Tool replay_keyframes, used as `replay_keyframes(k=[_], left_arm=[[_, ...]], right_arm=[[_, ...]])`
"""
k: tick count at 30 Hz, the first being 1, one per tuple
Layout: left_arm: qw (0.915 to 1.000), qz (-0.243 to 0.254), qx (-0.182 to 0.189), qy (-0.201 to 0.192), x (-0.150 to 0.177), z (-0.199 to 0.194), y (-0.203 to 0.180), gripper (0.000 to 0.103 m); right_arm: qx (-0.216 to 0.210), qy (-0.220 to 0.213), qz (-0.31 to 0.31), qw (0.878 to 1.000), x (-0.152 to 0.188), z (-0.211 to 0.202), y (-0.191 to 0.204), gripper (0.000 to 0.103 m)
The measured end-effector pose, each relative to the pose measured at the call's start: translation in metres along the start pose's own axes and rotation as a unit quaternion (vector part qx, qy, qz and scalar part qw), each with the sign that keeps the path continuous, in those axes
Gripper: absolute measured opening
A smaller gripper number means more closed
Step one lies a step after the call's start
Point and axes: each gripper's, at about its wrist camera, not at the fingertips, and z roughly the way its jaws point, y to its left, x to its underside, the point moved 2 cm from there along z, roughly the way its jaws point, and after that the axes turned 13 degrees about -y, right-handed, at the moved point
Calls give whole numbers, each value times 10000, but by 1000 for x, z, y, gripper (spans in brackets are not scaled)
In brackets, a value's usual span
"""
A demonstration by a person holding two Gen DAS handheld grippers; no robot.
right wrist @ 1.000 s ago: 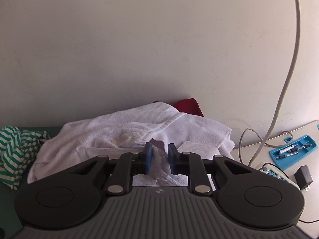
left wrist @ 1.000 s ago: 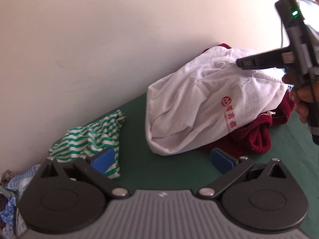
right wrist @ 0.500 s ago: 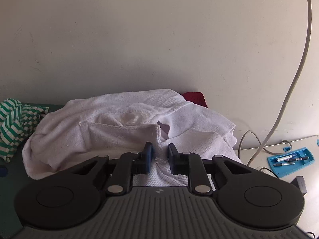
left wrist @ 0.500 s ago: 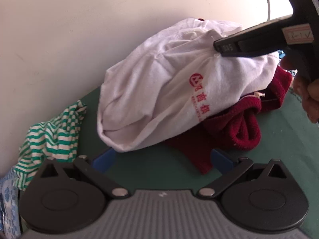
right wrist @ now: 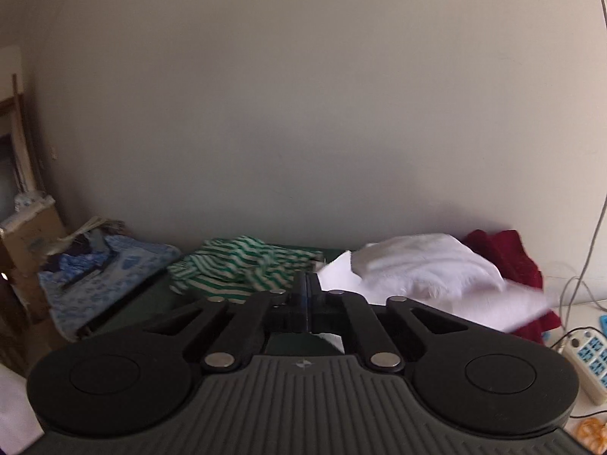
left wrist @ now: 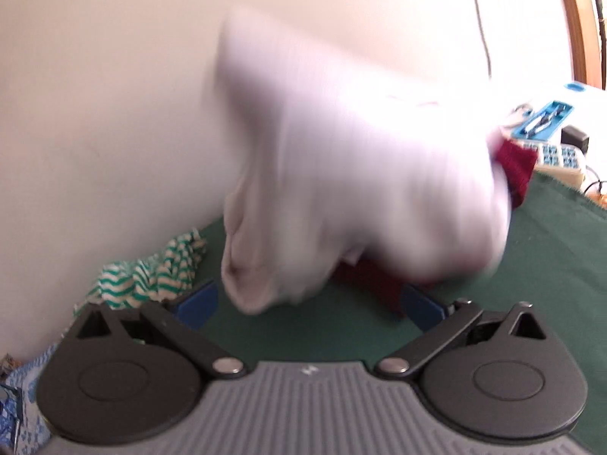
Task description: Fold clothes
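Note:
The white shirt point(left wrist: 360, 174) hangs blurred in mid-air in the left wrist view, lifted off the dark red garment point(left wrist: 516, 167) on the green table cover point(left wrist: 550, 265). My left gripper point(left wrist: 309, 303) is open just below the shirt's hanging lower edge, with its blue pads point(left wrist: 197, 299) far apart and nothing between them. A dark shape at the top edge of that view is my right gripper. In the right wrist view my right gripper point(right wrist: 307, 292) is shut on an edge of the white shirt point(right wrist: 417, 265), which trails off to the right over the red garment point(right wrist: 508, 254).
A green-and-white striped garment point(right wrist: 242, 265) lies left of the pile by the wall. A blue patterned cloth point(right wrist: 110, 276) and a cardboard box point(right wrist: 26, 239) sit at the far left. A power strip point(right wrist: 592, 360), a cable point(right wrist: 595, 227) and a blue pen tray point(left wrist: 542, 119) lie at the right.
My right gripper has risen and swung left, pulling the white shirt up off the red garment. Its jaws have closed tighter on the fabric. The left gripper stays open.

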Motion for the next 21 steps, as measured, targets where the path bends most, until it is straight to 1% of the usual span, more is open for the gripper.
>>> replay_keyframes(k=[1,2,3,4,5,6,7,8,9,10,12,14,16,18,20,21], left_arm=[[9999,40,-40,-127,-2,-6,-2,102],[9998,95,-37,-168,-3,-9,-5,100],[9997,160,-15,-166,-3,-10,-9,89],[9998,187,24,-94,-3,-9,-12,81],[9998,189,75,26,-1,-7,-14,66],[9997,125,130,168,1,-3,-16,56],[9993,15,188,325,3,1,-16,52],[9989,-101,192,420,7,1,-13,40],[9985,-223,159,474,10,-1,-8,25],[9979,-344,126,528,14,-4,-2,19],[9962,-587,60,635,21,-10,9,11],[9938,-829,-7,742,29,-16,20,10],[9906,-1070,-73,848,36,-22,31,10],[9867,-1311,-139,953,43,-28,42,10],[9847,-1485,-329,849,45,-52,66,10],[9839,-1544,-452,776,46,-67,80,10]], right_arm=[[-55,-128,-83,9999,-4,-11,8,0],[8,-265,-266,9993,-9,-18,15,5],[170,-357,-480,9981,-12,-22,19,11],[389,-291,-745,9960,-13,-18,18,37],[628,-106,-1062,9923,-12,-9,15,64],[918,69,-1309,9871,-8,1,7,69],[1183,243,-1437,9822,-3,10,-5,69],[1373,427,-1513,9780,2,18,-15,65],[1536,602,-1561,9739,8,25,-25,63],[1675,770,-1581,9701,13,30,-33,58],[1900,989,-1684,9622,24,40,-43,57],[2092,1156,-1778,9546,34,47,-51,58],[2221,1262,-1714,9515,43,47,-63,59],[2309,1335,-1483,9523,53,40,-76,59],[2381,1412,-1121,9544,63,30,-92,59],[2316,1454,-979,9569,69,27,-93,59]])
